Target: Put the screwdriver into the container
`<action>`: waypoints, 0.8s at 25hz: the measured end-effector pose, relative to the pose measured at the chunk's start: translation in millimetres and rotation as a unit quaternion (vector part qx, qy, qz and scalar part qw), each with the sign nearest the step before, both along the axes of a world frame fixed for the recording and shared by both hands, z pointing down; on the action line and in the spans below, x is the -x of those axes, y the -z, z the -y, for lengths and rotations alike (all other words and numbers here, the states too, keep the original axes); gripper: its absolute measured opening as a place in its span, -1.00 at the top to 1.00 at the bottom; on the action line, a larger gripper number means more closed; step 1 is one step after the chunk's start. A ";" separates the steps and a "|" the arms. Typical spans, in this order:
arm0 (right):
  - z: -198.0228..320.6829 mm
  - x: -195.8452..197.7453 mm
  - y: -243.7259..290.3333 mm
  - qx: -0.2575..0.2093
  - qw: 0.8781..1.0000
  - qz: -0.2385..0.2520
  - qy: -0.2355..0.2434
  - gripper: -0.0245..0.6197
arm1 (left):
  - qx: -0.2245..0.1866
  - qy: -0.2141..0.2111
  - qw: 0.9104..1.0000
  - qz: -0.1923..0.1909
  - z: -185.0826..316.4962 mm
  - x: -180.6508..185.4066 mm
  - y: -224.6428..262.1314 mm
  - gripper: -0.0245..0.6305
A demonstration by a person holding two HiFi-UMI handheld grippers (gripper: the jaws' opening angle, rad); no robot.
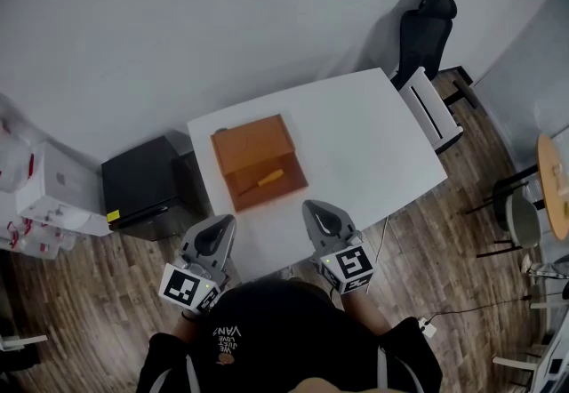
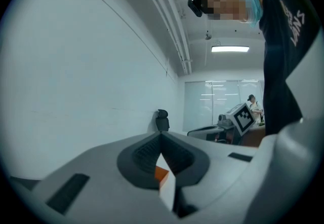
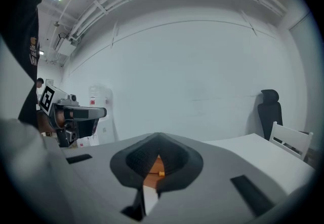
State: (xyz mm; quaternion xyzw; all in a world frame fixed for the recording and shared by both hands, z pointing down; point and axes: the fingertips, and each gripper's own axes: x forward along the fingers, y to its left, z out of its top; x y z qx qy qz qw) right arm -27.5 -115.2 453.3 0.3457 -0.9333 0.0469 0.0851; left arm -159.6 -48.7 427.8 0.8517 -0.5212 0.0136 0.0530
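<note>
Orange screwdriver (image 1: 260,180) lies inside the brown container (image 1: 249,144) on the table (image 1: 373,142), slanting lower left to upper right, just above the left hand-held gripper (image 1: 222,224) and the right hand-held gripper (image 1: 316,209), both clenched and empty, its handle toward the right one.

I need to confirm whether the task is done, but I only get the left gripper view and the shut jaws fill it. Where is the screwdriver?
Observer: The head view shows the screwdriver lying inside the open orange container on the white table.
Operator: Anything held on my right?
Observer: No; the right gripper is shut and empty.
Operator: How close are the two to the box?
Observer: Both, your left gripper included, hang at the table's near edge, short of the container and not touching it.
</note>
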 end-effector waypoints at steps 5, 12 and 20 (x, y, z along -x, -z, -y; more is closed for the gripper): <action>0.6 0.8 -1.4 -0.004 1.000 -0.010 -0.002 0.89 | 0.006 0.004 1.000 0.002 1.3 0.8 -4.5 0.88; 0.4 0.3 -4.8 0.002 1.000 -0.019 0.001 0.89 | 0.006 0.005 1.000 0.001 2.7 1.4 -6.0 0.88; 0.9 -0.4 -5.0 0.002 1.000 -0.022 0.001 0.89 | 0.008 0.004 1.000 -0.002 3.2 -0.5 -7.4 0.88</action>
